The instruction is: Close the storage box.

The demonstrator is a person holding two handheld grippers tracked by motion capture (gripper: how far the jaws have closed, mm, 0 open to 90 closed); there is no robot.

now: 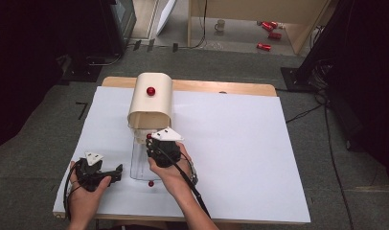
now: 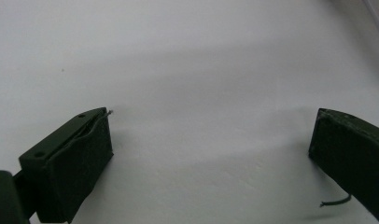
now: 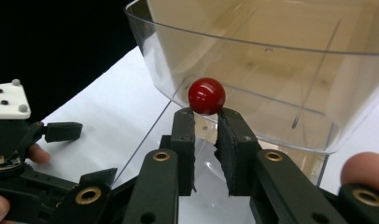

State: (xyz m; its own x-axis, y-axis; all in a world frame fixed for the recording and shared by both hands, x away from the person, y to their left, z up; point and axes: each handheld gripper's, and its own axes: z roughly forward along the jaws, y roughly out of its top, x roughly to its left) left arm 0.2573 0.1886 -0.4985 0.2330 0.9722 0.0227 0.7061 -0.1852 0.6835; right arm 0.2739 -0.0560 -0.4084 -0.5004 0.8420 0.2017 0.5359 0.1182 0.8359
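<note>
Right gripper (image 3: 206, 122), lower centre of the right gripper view: jaws nearly closed, a narrow gap between them, tips pinched against the underside of a small red ball (image 3: 206, 95). Ball sits at the jaw tips, just under the rim of a clear plastic bin (image 3: 271, 70) that takes up the upper right of that frame. Whether the ball is a loose ball or a knob fixed to the clear part, cannot tell.

High view: right gripper (image 1: 156, 141) at centre frame, held by the right hand (image 1: 171, 167), at the mouth of a cream domed box (image 1: 151, 100) standing on the white sheet (image 1: 240, 158). A red knob (image 1: 150, 91) sits on the box top. Another red ball (image 1: 151, 183) lies on the sheet, lower centre, just left of the right wrist.

Left gripper (image 1: 117, 173), lower left of the high view, in the left hand (image 1: 85, 191): jaws wide apart, holding nothing. Left gripper view shows bare white sheet (image 2: 201, 93) between them.
</note>
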